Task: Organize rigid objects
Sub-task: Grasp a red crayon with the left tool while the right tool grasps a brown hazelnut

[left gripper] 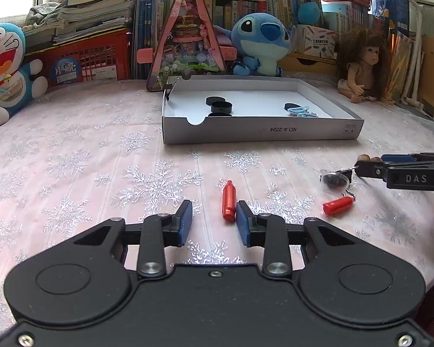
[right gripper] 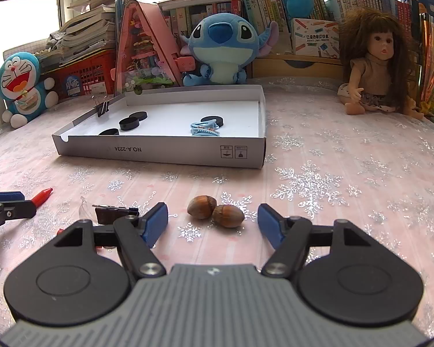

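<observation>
Both cameras ride low over the snowflake tablecloth point(left gripper: 72, 159), each looking forward and downward along its own gripper, whose body fills the lower frame. The left wrist view faces the shallow white box point(left gripper: 260, 133) at mid-frame; the right wrist view sees the same box point(right gripper: 159, 150) towards the upper left, so it probably sits further right. Both share the blue plush point(left gripper: 260, 46) and the bookshelf behind.

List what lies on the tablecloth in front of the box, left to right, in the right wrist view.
Left gripper → red marker → clear suction cup → black binder clip → two hazelnuts.
</observation>
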A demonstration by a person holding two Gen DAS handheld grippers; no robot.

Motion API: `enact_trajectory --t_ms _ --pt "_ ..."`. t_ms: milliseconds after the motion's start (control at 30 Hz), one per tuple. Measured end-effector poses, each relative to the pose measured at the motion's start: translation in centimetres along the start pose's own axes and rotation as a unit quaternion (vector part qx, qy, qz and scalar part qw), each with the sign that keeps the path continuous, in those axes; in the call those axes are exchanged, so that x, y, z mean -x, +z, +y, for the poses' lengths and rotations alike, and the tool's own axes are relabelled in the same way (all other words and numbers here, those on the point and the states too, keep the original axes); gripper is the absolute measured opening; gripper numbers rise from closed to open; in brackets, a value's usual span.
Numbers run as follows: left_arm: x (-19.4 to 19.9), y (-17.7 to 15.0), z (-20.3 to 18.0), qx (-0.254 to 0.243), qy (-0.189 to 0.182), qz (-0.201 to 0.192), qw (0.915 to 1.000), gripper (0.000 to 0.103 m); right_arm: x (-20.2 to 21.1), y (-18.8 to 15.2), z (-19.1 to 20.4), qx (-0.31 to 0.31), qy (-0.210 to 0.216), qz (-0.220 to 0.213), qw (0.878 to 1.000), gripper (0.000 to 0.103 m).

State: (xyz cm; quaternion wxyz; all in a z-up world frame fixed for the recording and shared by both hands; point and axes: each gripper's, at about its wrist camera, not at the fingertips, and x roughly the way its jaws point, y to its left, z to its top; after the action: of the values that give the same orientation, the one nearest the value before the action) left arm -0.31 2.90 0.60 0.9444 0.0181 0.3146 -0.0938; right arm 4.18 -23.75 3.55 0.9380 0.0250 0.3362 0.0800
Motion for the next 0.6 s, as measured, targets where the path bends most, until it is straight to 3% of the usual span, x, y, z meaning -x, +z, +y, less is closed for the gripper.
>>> enact_trajectory --t_ms 233,600 --pt "0.2 -0.2 0.7 0.009 0.018 -0.002 0.9998 0.03 0.9 -0.1 -0.2 -0.005 -0.011 -0.006 1.0 0.055" --pt "-0.3 0.2 0.9 0.016 0.035 -0.009 0.9992 0.03 0.8 -0.3 0.0 0.001 -0.032 -0.005 0.999 0.045"
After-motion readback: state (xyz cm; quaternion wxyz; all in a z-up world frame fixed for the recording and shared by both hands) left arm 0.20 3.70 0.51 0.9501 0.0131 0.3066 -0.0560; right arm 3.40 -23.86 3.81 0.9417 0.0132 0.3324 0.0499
